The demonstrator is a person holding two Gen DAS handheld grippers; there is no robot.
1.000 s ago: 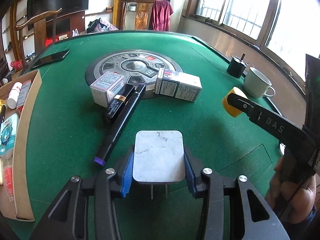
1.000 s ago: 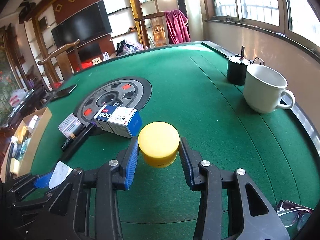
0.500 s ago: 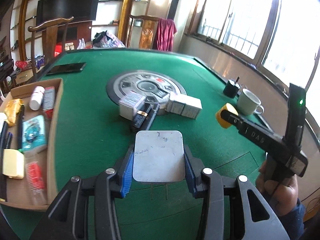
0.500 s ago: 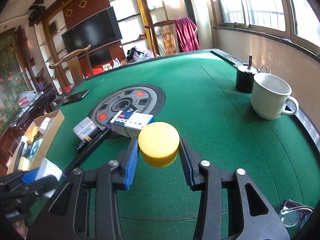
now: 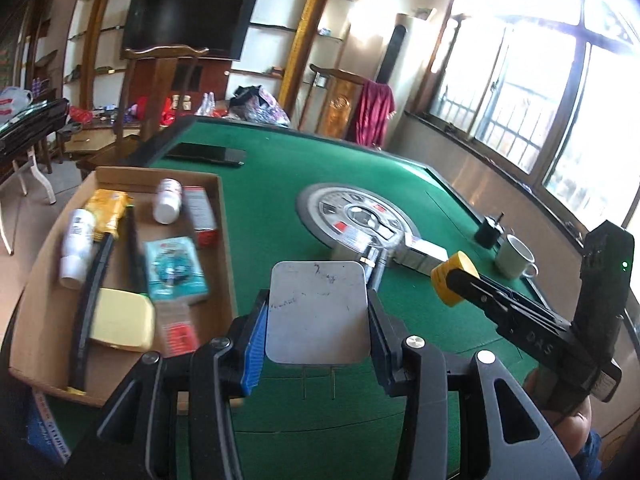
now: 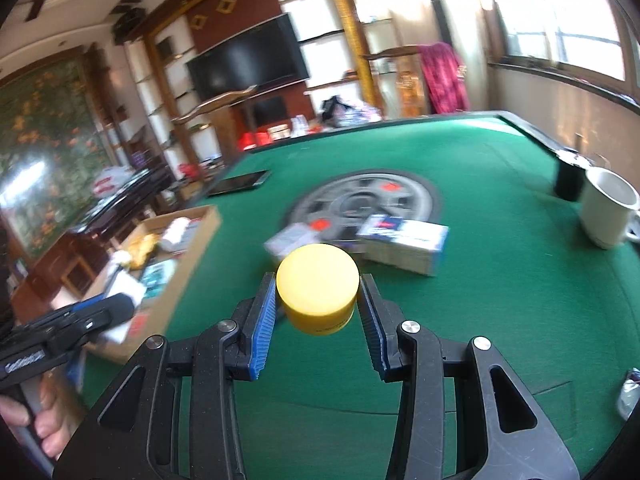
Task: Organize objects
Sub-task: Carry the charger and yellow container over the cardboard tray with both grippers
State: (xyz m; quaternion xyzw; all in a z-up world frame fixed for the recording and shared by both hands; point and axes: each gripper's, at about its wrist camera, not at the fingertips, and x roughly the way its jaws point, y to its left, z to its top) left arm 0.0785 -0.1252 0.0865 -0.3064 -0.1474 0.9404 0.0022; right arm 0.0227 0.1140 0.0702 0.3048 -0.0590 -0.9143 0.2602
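My left gripper (image 5: 316, 320) is shut on a white plug adapter (image 5: 317, 312), held above the green table's near edge, just right of the cardboard box (image 5: 224, 240). My right gripper (image 6: 318, 312) is shut on a yellow round jar (image 6: 317, 294), held above the table; the jar also shows in the left wrist view (image 5: 454, 282). The box (image 6: 200, 236) holds bottles, packets, a yellow pad and a teal pack (image 5: 174, 270). Two small cartons (image 6: 404, 246) and a black marker lie by the table's round centre disc (image 5: 356, 216).
A white mug (image 6: 608, 212) and a black pot (image 6: 570, 178) stand at the table's right edge. A black phone (image 5: 206, 154) lies at the far left corner. Wooden chairs stand behind the table. A crumpled wrapper (image 6: 630, 390) lies at the near right.
Both grippers have risen and swung left with their loads. The cardboard box has come fully into the left wrist view, and now appears in the right wrist view too.
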